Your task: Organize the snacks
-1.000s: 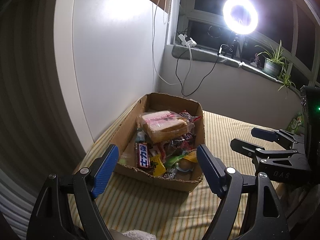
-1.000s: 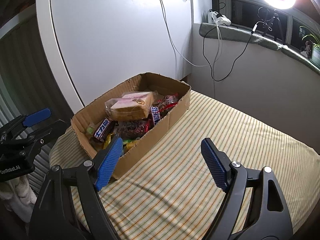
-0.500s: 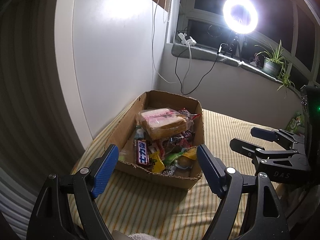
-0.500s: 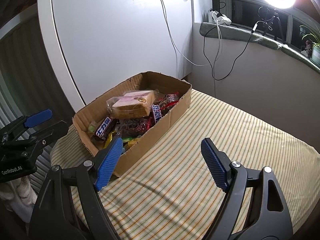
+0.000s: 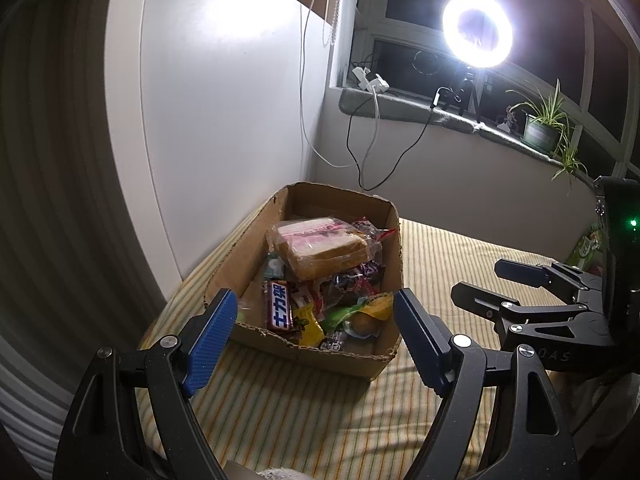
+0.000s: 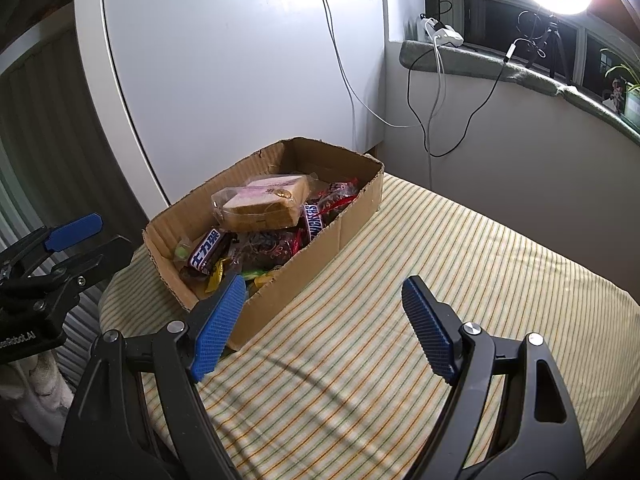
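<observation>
1. Left gripper (image 5: 312, 332) spread wide, nothing between the pads, hanging short of the box (image 5: 256, 256) at frame centre. Right gripper (image 6: 326, 320) likewise spread and empty, low in its own view, with bare striped desk (image 6: 480, 264) beyond it.
2. Snacks heaped in the box: bagged bread (image 5: 320, 246) on top, candy bar (image 5: 279, 306) and yellow packet (image 5: 306, 322) near the front wall.
3. Likely snag: reaching under the bread for a bar, tipping the loaf off the heap or over the rim.
4. Slick, crinkly wrappers, probably; a pinch on loose film alone could slip, or drag a neighbour out too.
5. Low, ragged cardboard wall; a pad catching it on the way in could shove the box toward the desk's left edge.
6. Two grippers close, converging on one narrow box: collision risk if both dive together.
7. Glare from the ring light (image 5: 478, 32), upper right, washing out labels, so sorting by type may go astray.
</observation>
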A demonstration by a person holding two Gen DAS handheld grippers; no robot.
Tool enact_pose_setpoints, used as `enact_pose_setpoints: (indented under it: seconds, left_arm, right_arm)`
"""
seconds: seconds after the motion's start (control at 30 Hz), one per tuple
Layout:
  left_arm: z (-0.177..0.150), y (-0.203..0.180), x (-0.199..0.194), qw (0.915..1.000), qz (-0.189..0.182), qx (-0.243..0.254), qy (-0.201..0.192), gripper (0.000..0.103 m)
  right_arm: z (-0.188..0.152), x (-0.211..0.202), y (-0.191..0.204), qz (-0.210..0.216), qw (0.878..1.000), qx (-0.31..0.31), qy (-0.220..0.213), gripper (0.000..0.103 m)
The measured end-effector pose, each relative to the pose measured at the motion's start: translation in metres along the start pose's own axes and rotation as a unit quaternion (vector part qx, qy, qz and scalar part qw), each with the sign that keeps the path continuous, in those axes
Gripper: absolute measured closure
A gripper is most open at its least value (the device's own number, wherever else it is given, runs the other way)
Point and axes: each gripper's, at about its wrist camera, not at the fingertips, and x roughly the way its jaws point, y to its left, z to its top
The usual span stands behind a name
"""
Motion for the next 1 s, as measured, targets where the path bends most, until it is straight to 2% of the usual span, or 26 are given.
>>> enact_pose_setpoints:
  seconds: [0.67, 0.9, 1.0]
  left_arm:
    - [-0.0027, -0.0009, 0.0037, 1.0000, -0.006, -0.001, 0.007, 0.023]
    - [-0.0032, -0.0048, 0.0050, 0.9999, 0.000, 0.002, 0.011, 0.023]
    - [-0.0038, -0.0058, 0.0048, 0.9999, -0.009, 0.001, 0.012, 0.023]
  right_arm:
    - [-0.0012, -0.0020, -0.0021, -0.007, 1.000, 0.000, -0.001, 0.020]
    - [-0.0018, -0.0071, -0.0058, -0.022, 1.000, 0.003, -0.007, 0.020]
    - [-0.0019, -0.0101, -0.0089, -0.035, 0.999, 0.009, -0.012, 0.020]
